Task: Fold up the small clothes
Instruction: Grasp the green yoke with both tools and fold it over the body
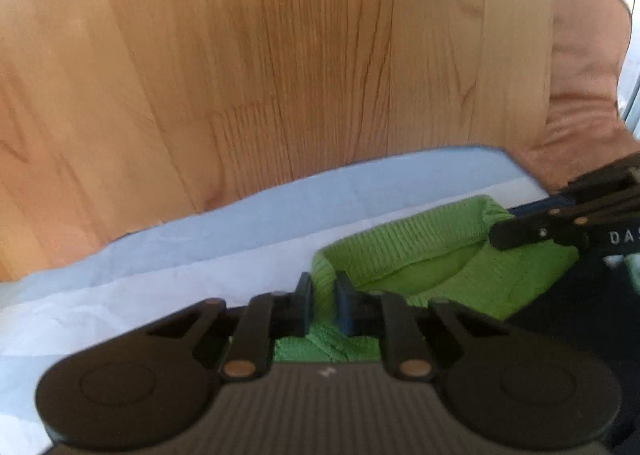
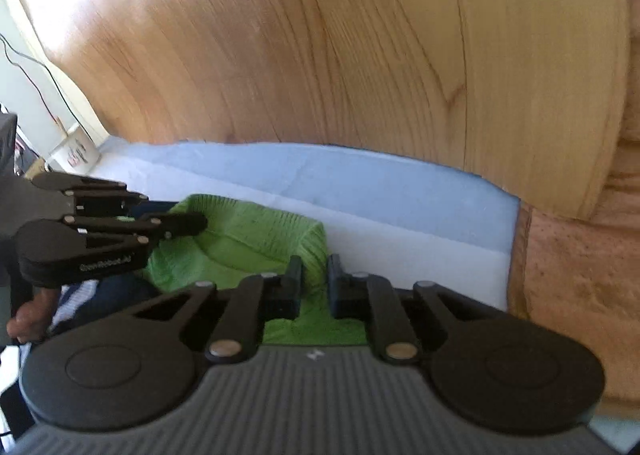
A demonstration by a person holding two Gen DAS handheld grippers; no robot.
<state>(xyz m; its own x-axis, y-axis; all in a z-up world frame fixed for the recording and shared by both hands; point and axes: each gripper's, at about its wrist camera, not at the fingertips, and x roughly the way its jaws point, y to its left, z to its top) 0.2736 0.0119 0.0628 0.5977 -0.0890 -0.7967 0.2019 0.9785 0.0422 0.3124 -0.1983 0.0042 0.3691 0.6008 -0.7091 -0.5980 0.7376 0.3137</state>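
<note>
A small green ribbed knit garment (image 1: 420, 255) is held up between both grippers over a pale blue and white mat (image 1: 200, 255). My left gripper (image 1: 323, 305) is shut on the garment's left edge. My right gripper (image 2: 314, 283) is shut on its right edge (image 2: 312, 255). The ribbed band (image 2: 248, 223) sags open between them like a pouch. Each gripper shows in the other's view, the right gripper at the right edge (image 1: 508, 233) and the left gripper at the left (image 2: 192, 223). The garment's lower part is hidden behind the gripper bodies.
Wooden floor (image 1: 280, 55) fills the background. An orange-brown cushion or fabric (image 1: 580, 75) lies to the right of the mat (image 2: 360, 191). A white wall with cables and a socket (image 2: 76, 147) is at the far left. Dark blue and striped clothing (image 2: 100, 295) shows below.
</note>
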